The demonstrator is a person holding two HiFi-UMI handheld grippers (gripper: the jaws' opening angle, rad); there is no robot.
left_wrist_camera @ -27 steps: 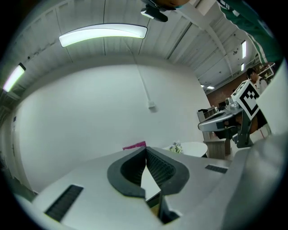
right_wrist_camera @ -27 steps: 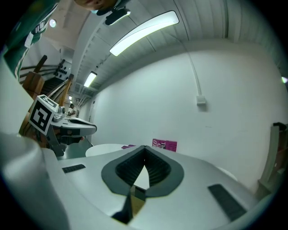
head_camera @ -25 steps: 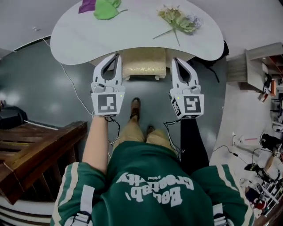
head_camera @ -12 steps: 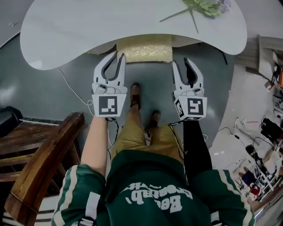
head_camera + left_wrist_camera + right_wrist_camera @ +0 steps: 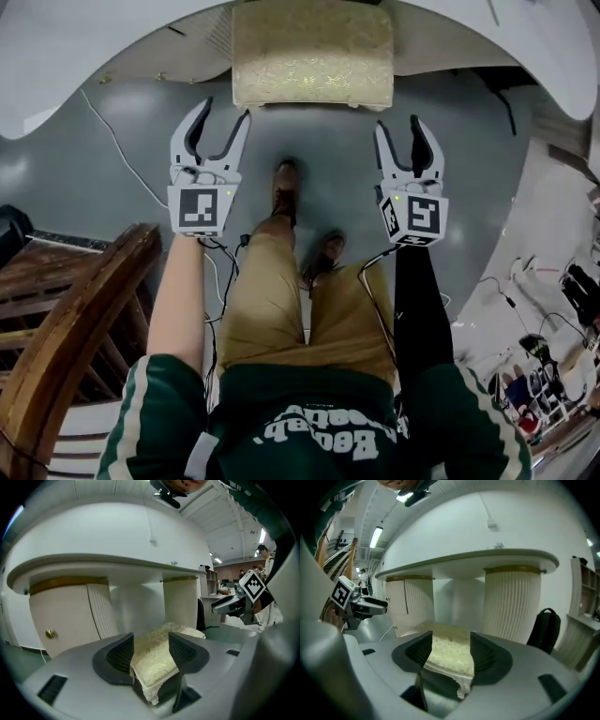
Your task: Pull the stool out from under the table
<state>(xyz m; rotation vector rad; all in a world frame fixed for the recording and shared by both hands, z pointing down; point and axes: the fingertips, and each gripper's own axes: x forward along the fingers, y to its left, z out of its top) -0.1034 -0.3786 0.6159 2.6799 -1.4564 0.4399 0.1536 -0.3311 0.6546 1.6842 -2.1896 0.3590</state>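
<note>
Wooden furniture (image 5: pixel 70 319) fills the lower left corner of the head view and is cut off by the frame; its type cannot be made out.

Left claw (image 5: pixel 226 111): the jaws stand wide apart and have just been opening. The pads touch nothing. Its own view shows the cream cushion in the gap, but beyond the pads and not gripped. From above, the claw hangs over the grey floor (image 5: pixel 122 216), near the stool's near left corner and apart from it.

Stool (image 5: pixel 312 54): it stands under the table's (image 5: pixel 47 75) near edge. The front of the cushion is exposed, while the rear lies hidden beneath the white top. The legs are not visible from above.

Right claw (image 5: pixel 397 125): the jaws are likewise wide apart, have just been opening, and hold nothing. The cushion shows between them at a distance. The claw sits near the stool's near right corner without contact.

The table top is cut off by the upper frame edge. Small clutter (image 5: pixel 548 375) along the right edge is too small to identify.
</note>
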